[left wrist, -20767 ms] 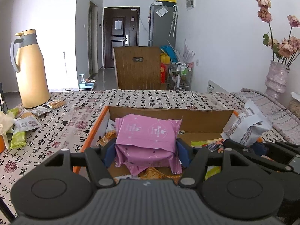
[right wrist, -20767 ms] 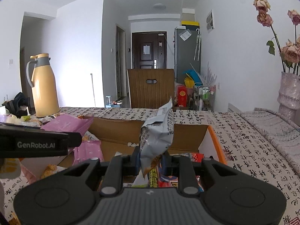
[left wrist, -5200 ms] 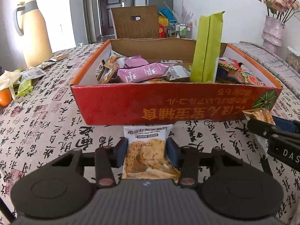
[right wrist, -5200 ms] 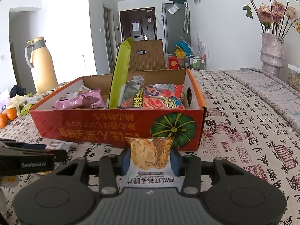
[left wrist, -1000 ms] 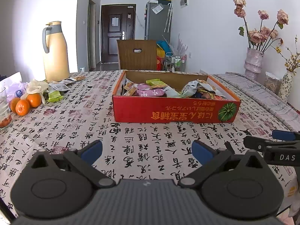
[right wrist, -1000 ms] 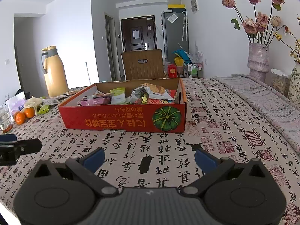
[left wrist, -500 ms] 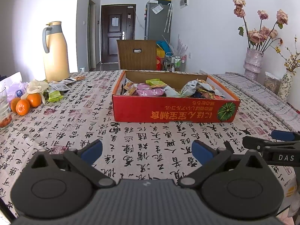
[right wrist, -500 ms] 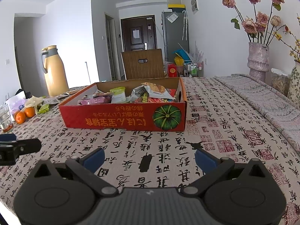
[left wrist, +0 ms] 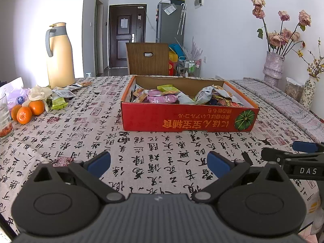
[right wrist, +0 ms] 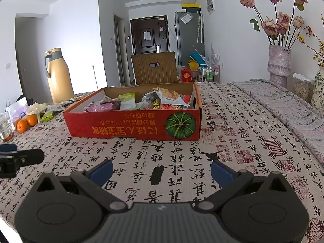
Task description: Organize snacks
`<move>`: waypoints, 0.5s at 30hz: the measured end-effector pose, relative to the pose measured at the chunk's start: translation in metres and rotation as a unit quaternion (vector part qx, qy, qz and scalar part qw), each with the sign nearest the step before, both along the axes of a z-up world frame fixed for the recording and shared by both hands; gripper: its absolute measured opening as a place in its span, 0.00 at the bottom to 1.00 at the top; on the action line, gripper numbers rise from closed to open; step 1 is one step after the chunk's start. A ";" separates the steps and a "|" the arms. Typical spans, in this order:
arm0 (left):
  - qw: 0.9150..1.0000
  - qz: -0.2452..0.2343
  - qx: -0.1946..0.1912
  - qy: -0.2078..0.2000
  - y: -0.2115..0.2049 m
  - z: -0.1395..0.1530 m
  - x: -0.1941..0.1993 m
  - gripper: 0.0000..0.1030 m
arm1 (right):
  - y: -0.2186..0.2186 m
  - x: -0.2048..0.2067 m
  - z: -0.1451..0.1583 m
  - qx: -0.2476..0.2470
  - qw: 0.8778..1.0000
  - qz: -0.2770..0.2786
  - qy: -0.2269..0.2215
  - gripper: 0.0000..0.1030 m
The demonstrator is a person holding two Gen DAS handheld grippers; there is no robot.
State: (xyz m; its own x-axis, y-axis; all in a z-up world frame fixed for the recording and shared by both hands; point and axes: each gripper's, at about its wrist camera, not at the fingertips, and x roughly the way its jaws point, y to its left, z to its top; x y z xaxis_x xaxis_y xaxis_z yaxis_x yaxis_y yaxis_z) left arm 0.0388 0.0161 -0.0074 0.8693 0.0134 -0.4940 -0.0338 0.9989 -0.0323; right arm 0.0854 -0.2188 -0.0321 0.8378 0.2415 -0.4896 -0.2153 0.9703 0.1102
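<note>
You held the left tool (left wrist: 159, 163) and the right tool (right wrist: 161, 171) low over the desk (left wrist: 81, 141), both spread wide and carrying nothing. The snacks (left wrist: 162, 98) lay heaped in the red box (left wrist: 188, 119) ahead; a few loose packets (left wrist: 60, 99) sat near the thermos (left wrist: 58, 54). These looked light, crinkly and slippery, likely crushable, so pinching a sealed edge seemed best.

We've got our left gripper (left wrist: 159, 162) spread wide with nothing between its blue pads, hovering low near the table's front edge. Same for our right gripper (right wrist: 161, 171): wide apart, holding nothing, level alongside.
</note>
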 end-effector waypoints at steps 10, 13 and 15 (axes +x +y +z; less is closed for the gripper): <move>1.000 0.000 0.000 0.001 0.000 -0.001 0.000 1.00 | 0.000 -0.001 -0.001 0.000 1.000 0.000 0.000 1.00; 1.000 0.000 0.000 0.001 0.000 -0.001 0.000 1.00 | 0.000 -0.001 -0.001 0.000 1.000 0.000 0.000 1.00; 1.000 0.000 0.000 0.001 0.000 -0.001 0.000 1.00 | 0.000 -0.001 0.000 0.000 1.000 0.000 0.001 1.00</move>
State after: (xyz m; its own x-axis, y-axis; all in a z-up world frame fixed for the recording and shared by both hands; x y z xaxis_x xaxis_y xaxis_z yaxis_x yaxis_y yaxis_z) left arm 0.0389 0.0162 -0.0081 0.8685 0.0128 -0.4955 -0.0334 0.9989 -0.0327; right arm 0.0846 -0.2188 -0.0325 0.8371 0.2415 -0.4909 -0.2156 0.9703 0.1097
